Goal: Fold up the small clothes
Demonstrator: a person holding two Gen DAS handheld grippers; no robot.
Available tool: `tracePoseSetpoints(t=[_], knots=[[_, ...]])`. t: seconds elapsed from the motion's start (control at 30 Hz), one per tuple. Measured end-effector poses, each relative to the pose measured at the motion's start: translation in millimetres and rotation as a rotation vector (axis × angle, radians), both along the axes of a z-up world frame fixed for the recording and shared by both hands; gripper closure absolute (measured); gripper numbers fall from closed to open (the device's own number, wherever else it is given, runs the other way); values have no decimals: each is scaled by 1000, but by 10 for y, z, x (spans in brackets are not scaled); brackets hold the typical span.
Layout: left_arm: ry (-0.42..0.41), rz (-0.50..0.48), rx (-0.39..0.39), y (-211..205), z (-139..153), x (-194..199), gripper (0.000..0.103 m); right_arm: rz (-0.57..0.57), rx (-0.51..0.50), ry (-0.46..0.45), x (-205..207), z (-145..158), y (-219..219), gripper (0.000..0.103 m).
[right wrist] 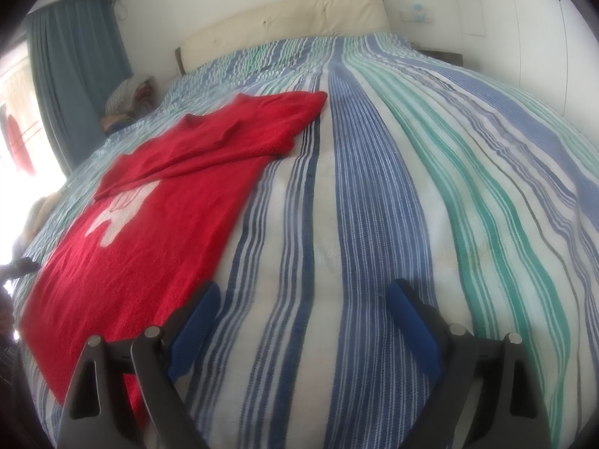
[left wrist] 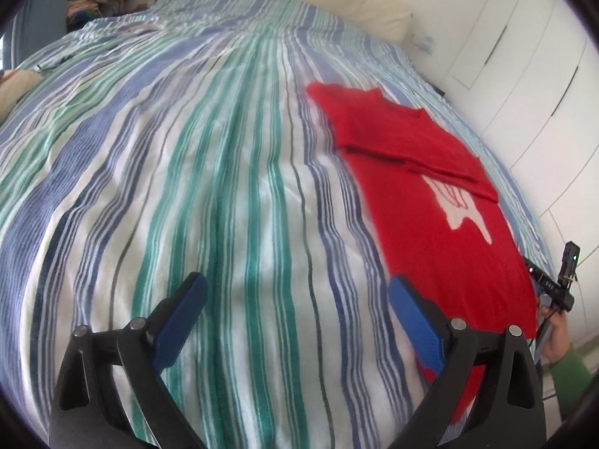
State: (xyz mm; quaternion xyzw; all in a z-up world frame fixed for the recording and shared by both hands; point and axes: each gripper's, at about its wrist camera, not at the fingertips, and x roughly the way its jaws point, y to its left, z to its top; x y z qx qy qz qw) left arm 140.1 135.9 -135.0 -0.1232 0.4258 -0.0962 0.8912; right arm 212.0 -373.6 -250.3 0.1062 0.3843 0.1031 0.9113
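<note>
A red knitted sweater [left wrist: 430, 202] lies flat and face up on the striped bed cover [left wrist: 209, 194], its neckline toward the headboard and its hem toward the near edge of the bed. One sleeve [left wrist: 408, 149] is folded across the chest, covering the top of a white motif [left wrist: 464, 205] on the front. The other sleeve [right wrist: 295, 112] still stretches out sideways at the shoulder. The body of the sweater is smooth, with only slight wrinkles near the collar.
</note>
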Motion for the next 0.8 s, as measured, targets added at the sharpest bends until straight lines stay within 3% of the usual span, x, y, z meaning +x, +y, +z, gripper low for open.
tracePoseSetpoints(t=[0.17,0.47,0.63,0.73,0.8], knots=[[2,30,-47,34,-21,-96,5,0,0,0,1,1,0,13],[2,-37,-112,-303,-43,-435,6,20,22,24,23,9,-27,10],[-92,-72,-2,-411,224,-470,5,30,21,49,38,101,-57,10],[-164,-19,87,-397,352,-307,5,-8,12,54,49,244,-93,11],[-195,26,101,-369,377,-68,4,-46,-3,-7,50,455,-142,11]])
